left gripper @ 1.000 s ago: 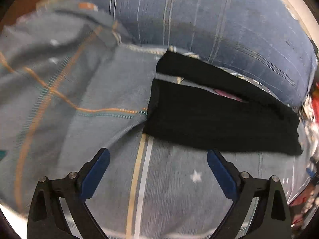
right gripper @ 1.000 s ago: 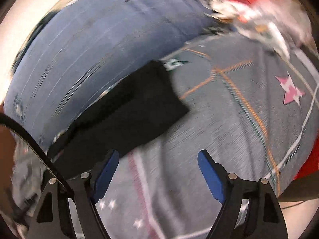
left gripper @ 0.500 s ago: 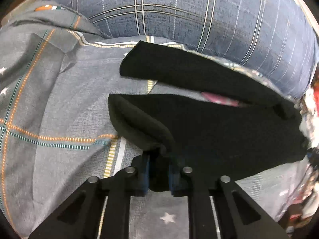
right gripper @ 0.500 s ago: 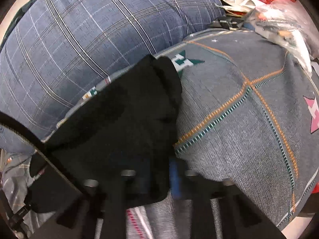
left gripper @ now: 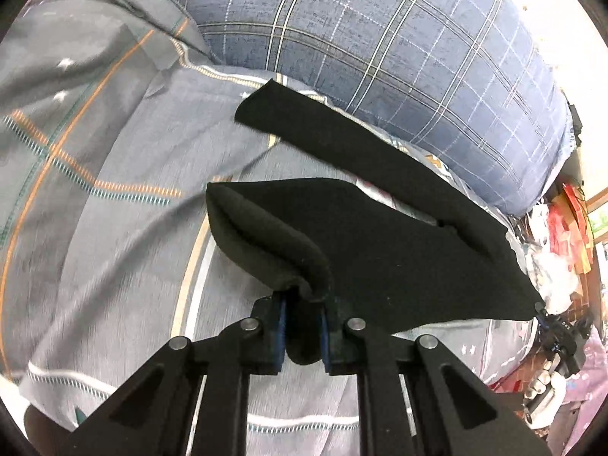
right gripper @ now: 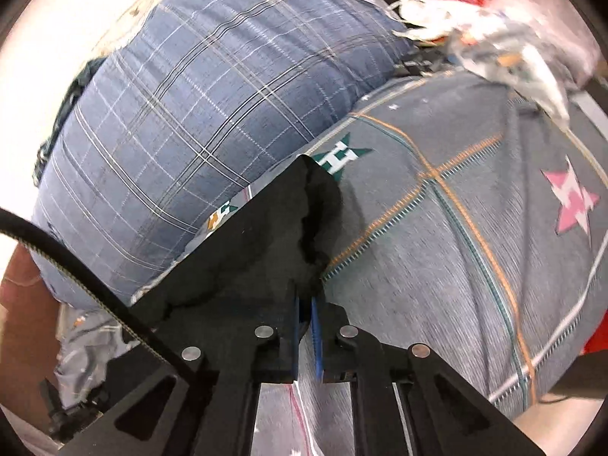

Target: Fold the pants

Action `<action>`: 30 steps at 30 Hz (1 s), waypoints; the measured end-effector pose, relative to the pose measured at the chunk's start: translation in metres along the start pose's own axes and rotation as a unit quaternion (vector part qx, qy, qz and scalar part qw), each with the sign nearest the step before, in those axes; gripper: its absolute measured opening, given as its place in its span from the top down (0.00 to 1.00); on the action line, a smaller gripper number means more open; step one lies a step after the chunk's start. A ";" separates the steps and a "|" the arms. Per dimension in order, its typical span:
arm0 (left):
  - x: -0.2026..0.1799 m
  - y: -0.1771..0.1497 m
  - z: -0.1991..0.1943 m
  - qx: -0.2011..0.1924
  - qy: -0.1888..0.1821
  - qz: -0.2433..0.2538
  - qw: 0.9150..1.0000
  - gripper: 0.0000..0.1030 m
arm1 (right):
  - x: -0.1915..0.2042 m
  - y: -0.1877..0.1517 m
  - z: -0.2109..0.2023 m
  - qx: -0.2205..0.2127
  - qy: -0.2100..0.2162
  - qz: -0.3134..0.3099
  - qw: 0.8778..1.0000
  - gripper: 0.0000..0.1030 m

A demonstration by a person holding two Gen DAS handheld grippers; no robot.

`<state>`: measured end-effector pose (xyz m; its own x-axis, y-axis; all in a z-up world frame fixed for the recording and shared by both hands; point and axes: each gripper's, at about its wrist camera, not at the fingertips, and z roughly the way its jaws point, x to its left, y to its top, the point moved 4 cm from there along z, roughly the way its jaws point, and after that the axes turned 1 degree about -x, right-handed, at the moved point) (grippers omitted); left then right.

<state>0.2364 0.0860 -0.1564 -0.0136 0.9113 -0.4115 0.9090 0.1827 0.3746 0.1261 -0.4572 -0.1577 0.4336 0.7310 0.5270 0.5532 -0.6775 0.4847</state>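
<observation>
The black pants (left gripper: 380, 235) lie across a grey patterned bedsheet (left gripper: 114, 197), one leg stretching toward the blue plaid pillow. My left gripper (left gripper: 303, 336) is shut on a bunched edge of the pants and holds it lifted off the sheet. In the right wrist view the pants (right gripper: 243, 250) hang as a dark sheet to the left, and my right gripper (right gripper: 305, 336) is shut on their right edge, also raised above the bed.
A large blue plaid pillow (left gripper: 380, 45) lies behind the pants and also shows in the right wrist view (right gripper: 197, 114). Cluttered bags and red items (left gripper: 562, 235) sit at the bed's far right side. A black cable (right gripper: 76, 266) crosses the right view's left.
One second ago both grippers were open above the flat pants. Both have since shut on the pants' edges and lifted the fabric up off the sheet.
</observation>
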 end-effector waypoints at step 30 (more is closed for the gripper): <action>0.033 -0.018 -0.009 -0.003 0.010 0.062 0.998 0.54 | -0.016 -0.045 0.053 0.075 0.007 -0.002 0.997 0.64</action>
<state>0.2162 0.1165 -0.1693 0.0905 0.9341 -0.3453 0.9017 0.0703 0.4266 0.1326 -0.4339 -0.2248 0.4221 0.7318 0.5350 0.6557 -0.6540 0.3773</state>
